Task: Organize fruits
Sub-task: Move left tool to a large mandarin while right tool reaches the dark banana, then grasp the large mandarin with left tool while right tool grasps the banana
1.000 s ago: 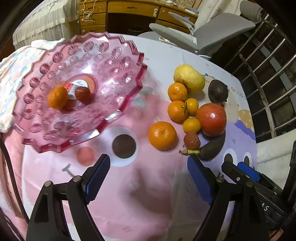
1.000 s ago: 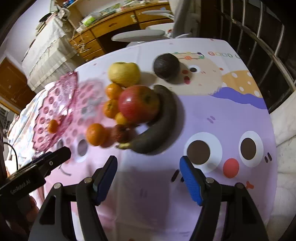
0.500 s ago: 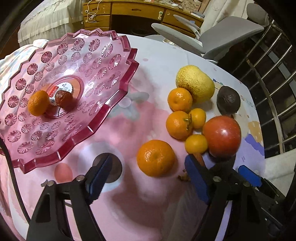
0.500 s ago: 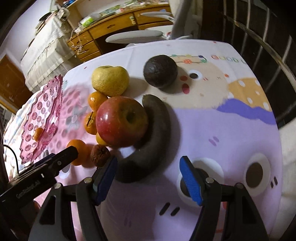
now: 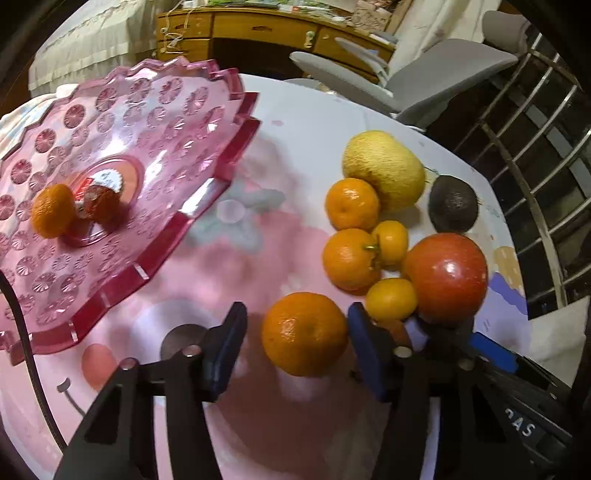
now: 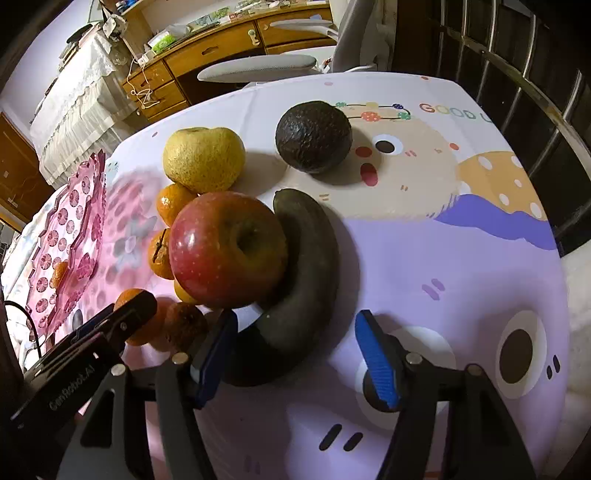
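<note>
A pink glass fruit plate stands at the left, holding a tangerine and a small brown fruit. My left gripper is open, its jaws on either side of a large orange on the cloth, not touching it. Beyond lie several tangerines, a yellow pear, a red apple and an avocado. My right gripper is open around the near end of a dark blackened banana, beside the apple.
The table carries a pink and lilac cartoon cloth. A grey office chair and a wooden desk stand behind it. A metal railing runs along the right. The left gripper body shows in the right wrist view.
Both grippers have moved forward and down. The left one now straddles the large orange and its jaws have narrowed. The right one has reached the end of the banana.
</note>
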Available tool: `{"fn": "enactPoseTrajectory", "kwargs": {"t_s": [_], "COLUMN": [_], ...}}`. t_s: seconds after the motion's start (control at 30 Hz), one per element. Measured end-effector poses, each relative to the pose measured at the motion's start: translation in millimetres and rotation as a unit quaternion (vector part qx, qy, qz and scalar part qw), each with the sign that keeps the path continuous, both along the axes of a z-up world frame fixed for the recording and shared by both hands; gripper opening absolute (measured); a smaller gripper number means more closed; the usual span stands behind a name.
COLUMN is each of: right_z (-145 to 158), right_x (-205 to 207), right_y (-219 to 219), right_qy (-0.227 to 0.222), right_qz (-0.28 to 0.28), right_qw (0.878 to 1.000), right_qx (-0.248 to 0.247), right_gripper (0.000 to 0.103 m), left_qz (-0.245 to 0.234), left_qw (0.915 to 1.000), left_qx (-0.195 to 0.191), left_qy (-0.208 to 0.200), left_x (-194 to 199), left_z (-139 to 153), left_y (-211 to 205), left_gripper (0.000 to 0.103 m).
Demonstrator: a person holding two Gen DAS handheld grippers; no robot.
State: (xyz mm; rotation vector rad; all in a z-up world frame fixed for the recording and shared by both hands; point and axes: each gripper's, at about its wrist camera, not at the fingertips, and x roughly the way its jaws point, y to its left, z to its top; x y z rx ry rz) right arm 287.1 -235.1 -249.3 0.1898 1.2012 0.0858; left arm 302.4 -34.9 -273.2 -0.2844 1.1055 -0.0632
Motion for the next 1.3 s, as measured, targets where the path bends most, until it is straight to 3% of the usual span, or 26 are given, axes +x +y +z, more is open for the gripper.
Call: {"fn": "enactPoseTrajectory", "kwargs": {"t_s": [0.1,0.33,0.47,0.9,1.3], "right_z": [-5,-6,-7,-1,12], "right_x": [5,14,19,10,-21], "right_y": [0,14,21,8,-3], "right_qy": [0.009,0.007,-0.003,-0.006,0.032], "right_qz": [0.004,0.023,0.033,0.009,-0.044], "right_qw": [1.0,0.999,0.997,0.998,0.997], "right_qx": [0.009,-0.04,-0.076,-0.058,-0.053], "right_gripper": [0.066,0.065,0.055,0.036,0.032], "left_qz": [-0.007,-0.028,-0.033,-0.045,-0.091], "left_qw": [0.9999,0.9994,0.9991,0.9985,0.9948], "left_qx": [-0.005,0.007,0.004,-0.005,-0.025], "left_qy": [-0.008,-0.018,-0.024,-0.031,-0.039], "left_x": [3,8,12,-18,-53], "left_z": [-2,-5,-5,8,56], "left_y": [-4,-13,-16,5,33], "left_gripper": [0.045,0.045,0.043,0.042,0.042]}}
